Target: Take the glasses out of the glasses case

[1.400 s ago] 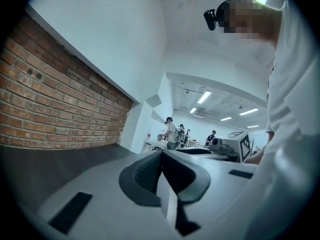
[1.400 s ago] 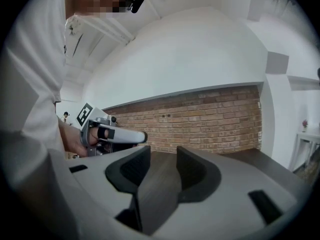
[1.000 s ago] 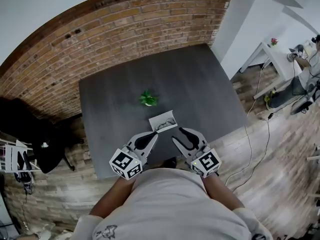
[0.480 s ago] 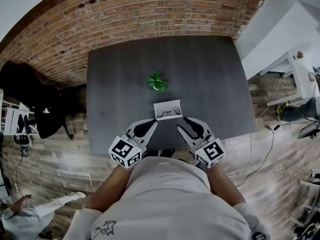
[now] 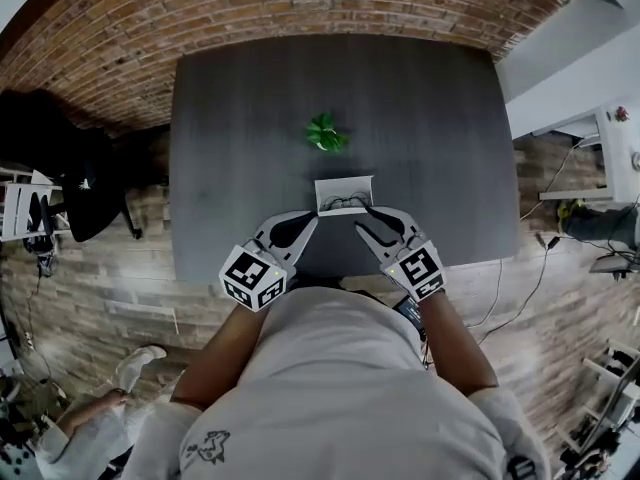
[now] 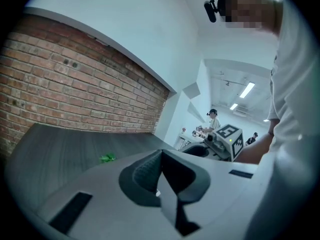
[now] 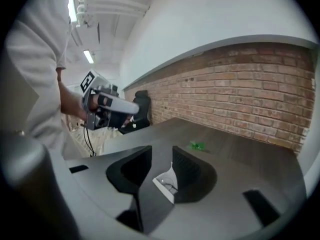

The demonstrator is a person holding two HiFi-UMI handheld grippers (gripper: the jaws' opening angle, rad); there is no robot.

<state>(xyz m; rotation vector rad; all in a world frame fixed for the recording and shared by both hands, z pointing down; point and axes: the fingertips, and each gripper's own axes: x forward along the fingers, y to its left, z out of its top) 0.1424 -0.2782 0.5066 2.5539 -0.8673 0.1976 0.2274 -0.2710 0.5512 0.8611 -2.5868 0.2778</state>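
Note:
A white glasses case [image 5: 345,194] lies open on the dark grey table [image 5: 230,148], near its front edge, with dark-framed glasses [image 5: 345,204] inside. My right gripper [image 5: 362,216] has its tips at the case's near right corner. Its jaws are closing but still stand apart. The case [image 7: 164,179] and glasses [image 7: 168,185] show through the gap of the right gripper [image 7: 162,147], beyond the tips, and nothing is gripped. My left gripper [image 5: 310,223] hovers just left of the case. In the left gripper view its tips [image 6: 161,151] meet with nothing held.
A small green object [image 5: 325,133] sits on the table behind the case. A brick wall runs along the table's far side. A black chair [image 5: 80,183] stands at the left, a white desk [image 5: 625,138] at the right. Cables lie on the wooden floor.
Both grippers have come down and forward toward the case. The right gripper's tips now reach its near edge, and its jaws have narrowed slightly.

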